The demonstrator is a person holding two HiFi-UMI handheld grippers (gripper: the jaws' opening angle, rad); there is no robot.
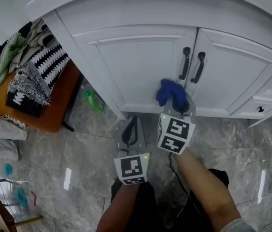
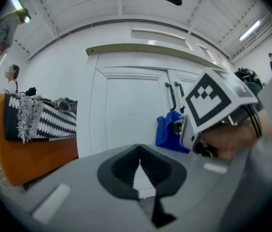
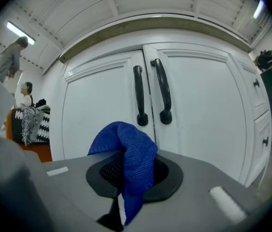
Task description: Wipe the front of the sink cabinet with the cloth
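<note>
Ahead of the right gripper [image 1: 178, 104]: the white sink cabinet [image 1: 136, 66] front, with the cloth [image 1: 168, 92] held up near it.
The right gripper is clenched on the blue cloth, which bunches above its jaws and hangs down between them, just below the two black handles [image 1: 186, 63] by the door seam; whether cloth meets door cannot be told. The left gripper [image 1: 130, 129], to the right gripper's left and farther back from the cabinet, has its jaws closed together on nothing and is aimed at the left door [image 2: 128, 112].
</note>
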